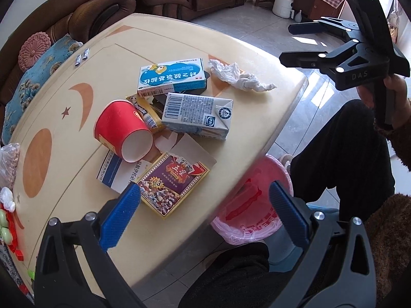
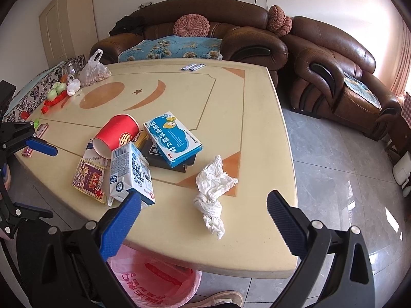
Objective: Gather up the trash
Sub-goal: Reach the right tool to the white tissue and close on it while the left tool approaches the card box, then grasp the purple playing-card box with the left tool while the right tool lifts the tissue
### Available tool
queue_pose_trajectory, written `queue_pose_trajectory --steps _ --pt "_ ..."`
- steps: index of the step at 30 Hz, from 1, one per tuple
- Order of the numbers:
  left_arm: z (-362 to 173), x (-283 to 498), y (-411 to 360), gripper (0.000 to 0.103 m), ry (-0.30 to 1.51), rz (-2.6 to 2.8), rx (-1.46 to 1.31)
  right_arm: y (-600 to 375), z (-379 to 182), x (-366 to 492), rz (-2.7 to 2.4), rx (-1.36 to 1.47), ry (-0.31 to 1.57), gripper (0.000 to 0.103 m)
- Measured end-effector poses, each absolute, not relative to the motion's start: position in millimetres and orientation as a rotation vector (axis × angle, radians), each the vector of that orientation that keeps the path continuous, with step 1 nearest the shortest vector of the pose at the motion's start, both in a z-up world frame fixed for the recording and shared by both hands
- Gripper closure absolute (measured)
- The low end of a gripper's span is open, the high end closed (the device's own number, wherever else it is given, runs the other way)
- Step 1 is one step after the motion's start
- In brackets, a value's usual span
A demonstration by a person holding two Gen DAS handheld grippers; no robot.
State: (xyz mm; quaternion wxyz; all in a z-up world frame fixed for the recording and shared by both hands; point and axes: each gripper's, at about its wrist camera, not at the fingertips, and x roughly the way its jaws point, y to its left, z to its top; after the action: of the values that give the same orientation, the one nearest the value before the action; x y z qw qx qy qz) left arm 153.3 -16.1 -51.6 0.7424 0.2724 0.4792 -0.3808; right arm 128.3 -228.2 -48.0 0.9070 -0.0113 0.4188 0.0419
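Splayed right gripper [image 2: 203, 215] above cream table [image 2: 257, 243], brown sofas [image 2: 334, 59] behind.

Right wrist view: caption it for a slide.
Open right gripper above crumpled tissue on cluttered table.

My right gripper [image 2: 203, 220] hangs wide open over the near edge of the cream table [image 2: 231, 97], nothing between its blue pads. A crumpled white tissue [image 2: 212, 190] lies just ahead of it. To the left I see a pile: a milk carton [image 2: 129, 173] on its side, a tipped red paper cup [image 2: 117, 134], a blue medicine box [image 2: 172, 138] and a purple packet [image 2: 88, 177]. A bin with a pink liner [image 2: 151, 282] stands below the table edge
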Motion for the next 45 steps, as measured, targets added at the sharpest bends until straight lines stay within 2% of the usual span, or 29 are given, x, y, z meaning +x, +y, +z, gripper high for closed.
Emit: queue_pose_trajectory --steps 22,27,32,36,39,40,41,42,45 --pt "-120 204 -24 0.005 1.114 -0.879 0.768 -225 -131 184 0.128 -0.034 1.022 0.007" --pt "-129 205 -24 0.005 1.123 -0.886 0.789 -224 -141 187 0.115 -0.056 1.036 0.022" --pt "-136 206 -26 0.005 1.122 -0.882 0.809 -223 -148 189 0.102 -0.067 1.037 0.024" --pt "-139 200 -30 0.005 1.086 -0.879 0.847 -224 -155 190 0.091 -0.075 1.056 0.043" --pt "-141 192 -34 0.008 1.042 -0.869 0.882 -227 -156 190 0.099 -0.051 1.052 0.047" --pt "-141 192 -35 0.011 1.044 -0.870 0.877 -229 -156 190 0.099 -0.039 1.049 0.050" --pt "-140 192 -35 0.016 1.034 -0.860 0.877 -230 -155 189 0.093 -0.037 1.039 0.062" --pt "-140 193 -35 0.018 1.025 -0.847 0.881 -230 -154 189 0.096 -0.036 1.038 0.067" --pt "-138 194 -36 0.026 1.020 -0.809 0.889 -229 -154 190 0.088 -0.035 1.036 0.072"
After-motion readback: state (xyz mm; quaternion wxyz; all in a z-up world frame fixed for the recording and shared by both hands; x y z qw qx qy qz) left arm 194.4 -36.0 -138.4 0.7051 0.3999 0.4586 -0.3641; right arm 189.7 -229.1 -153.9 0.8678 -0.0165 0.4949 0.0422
